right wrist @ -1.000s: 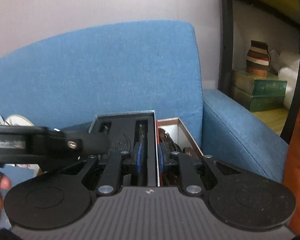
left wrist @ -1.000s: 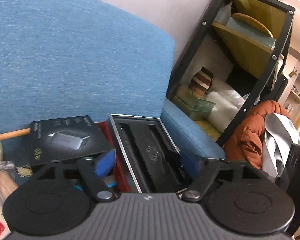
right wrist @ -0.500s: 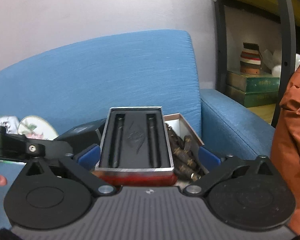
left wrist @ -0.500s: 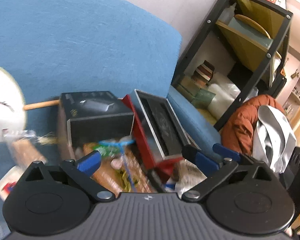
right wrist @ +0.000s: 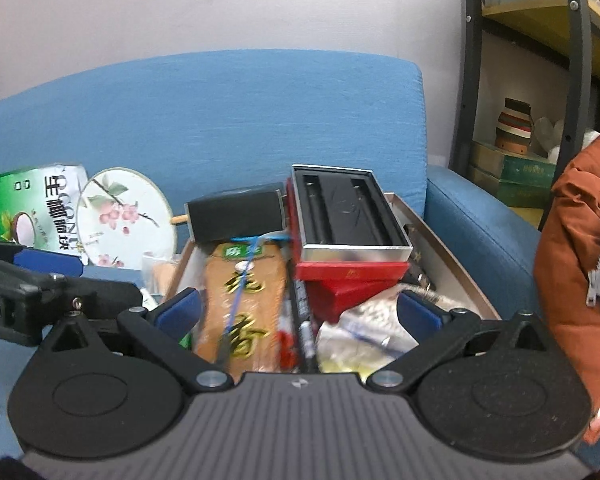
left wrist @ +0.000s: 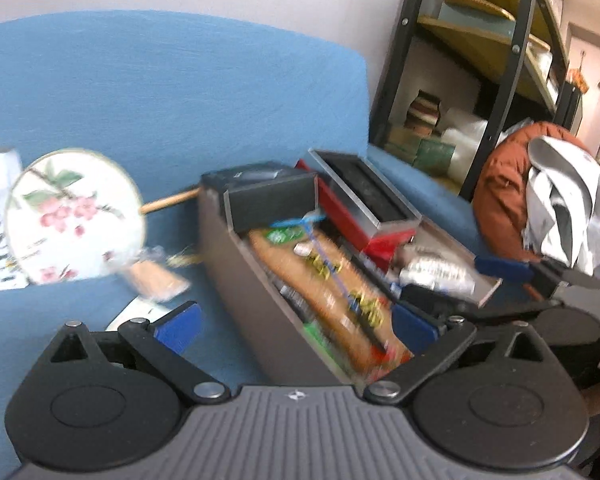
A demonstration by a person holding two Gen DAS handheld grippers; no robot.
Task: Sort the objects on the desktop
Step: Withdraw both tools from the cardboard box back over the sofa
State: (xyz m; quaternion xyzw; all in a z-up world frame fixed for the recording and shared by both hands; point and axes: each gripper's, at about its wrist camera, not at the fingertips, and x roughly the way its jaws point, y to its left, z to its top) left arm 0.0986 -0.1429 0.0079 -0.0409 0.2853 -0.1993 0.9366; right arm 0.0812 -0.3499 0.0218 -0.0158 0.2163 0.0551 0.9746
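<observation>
Hovering with both claws spread and empty, left gripper [left wrist: 296,322] and right gripper [right wrist: 298,310] face the storage box [right wrist: 452,256], presentation case [right wrist: 346,216] propped at 12 o'clock atop red boxes.

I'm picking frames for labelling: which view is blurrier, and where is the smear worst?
Left wrist view is blurrier: the orange snack packet and box smear. Right wrist view is sharper; the round fan reads clearly, the near packets soften.
</observation>
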